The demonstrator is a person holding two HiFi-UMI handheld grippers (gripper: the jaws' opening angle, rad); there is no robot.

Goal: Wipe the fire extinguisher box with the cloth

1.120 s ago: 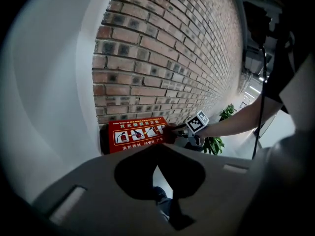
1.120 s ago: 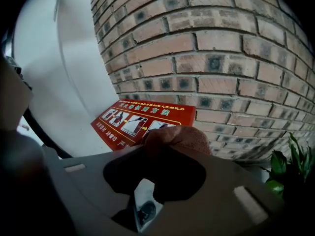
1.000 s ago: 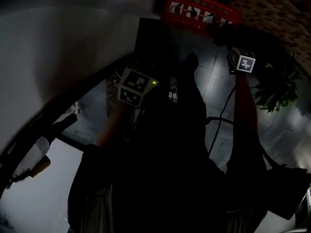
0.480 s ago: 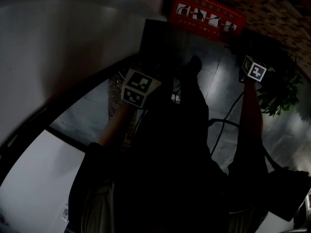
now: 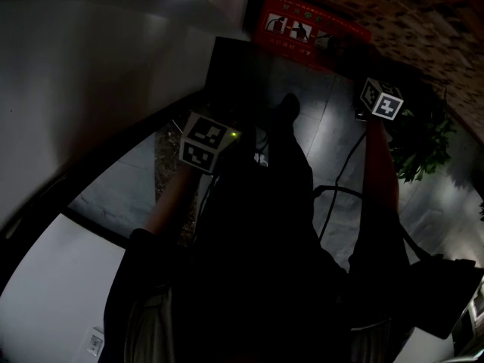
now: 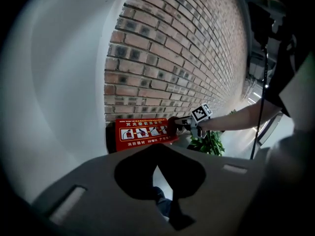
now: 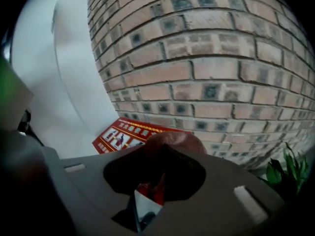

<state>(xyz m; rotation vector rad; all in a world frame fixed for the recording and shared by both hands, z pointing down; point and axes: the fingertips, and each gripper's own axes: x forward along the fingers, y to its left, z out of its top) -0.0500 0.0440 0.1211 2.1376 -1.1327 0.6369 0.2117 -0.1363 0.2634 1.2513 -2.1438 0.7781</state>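
The red fire extinguisher box [image 5: 306,25] stands on the floor against a brick wall, with a strip of pictures on its top [image 6: 142,132]. My right gripper [image 7: 162,154] is shut on a reddish-brown cloth [image 7: 172,141], which is bunched at its tip. In the left gripper view the cloth [image 6: 173,123] is at the box's right end; whether it touches the box cannot be told. My left gripper [image 6: 157,154] hangs back over the floor, aimed at the box, jaws together with nothing between them. Its marker cube [image 5: 204,142] is left of my leg.
A potted green plant [image 5: 423,142] stands just right of the box. A black cable [image 5: 340,180] trails across the grey tiled floor. The curved brick wall [image 6: 172,58] meets a white wall [image 6: 64,92] left of the box. My shoe [image 5: 287,108] is near the box.
The right gripper with the cloth shifted slightly by the box's right end. The left gripper has hardly moved. The head camera swayed a little.
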